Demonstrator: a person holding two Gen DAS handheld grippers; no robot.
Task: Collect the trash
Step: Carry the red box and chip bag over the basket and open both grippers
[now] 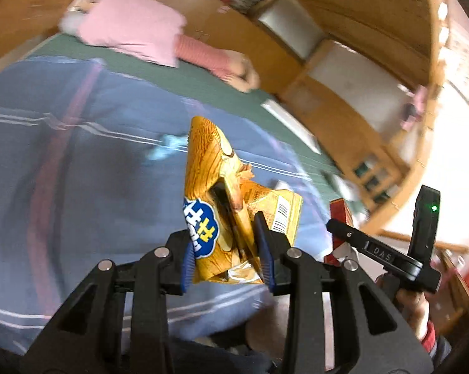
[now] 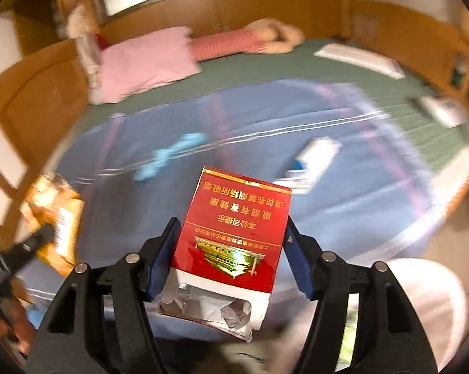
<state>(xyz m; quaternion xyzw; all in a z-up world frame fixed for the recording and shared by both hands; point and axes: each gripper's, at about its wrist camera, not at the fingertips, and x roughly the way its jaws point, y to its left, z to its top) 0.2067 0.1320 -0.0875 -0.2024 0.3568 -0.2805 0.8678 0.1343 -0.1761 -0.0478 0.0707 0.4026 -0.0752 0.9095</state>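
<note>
In the left wrist view my left gripper [image 1: 225, 254] is shut on a crumpled orange snack bag [image 1: 215, 168], which sticks up between the blue pads [image 1: 187, 263]. In the right wrist view my right gripper [image 2: 229, 258] is shut on an opened red cigarette pack [image 2: 234, 218]; crumpled foil shows at its torn near end. Both are held above a blue quilt [image 2: 343, 218] on a bed. The right gripper [image 1: 381, 249] with the red pack [image 1: 340, 215] shows at the right of the left wrist view. The snack bag [image 2: 60, 218] shows at the left of the right wrist view.
On the quilt lie a light blue scrap [image 2: 172, 152] and a white-and-blue packet [image 2: 315, 162]. A pink pillow [image 2: 144, 62] and a striped soft toy [image 2: 234, 43] lie on the green sheet, with a white flat item [image 2: 359, 57]. Wooden bed walls surround it.
</note>
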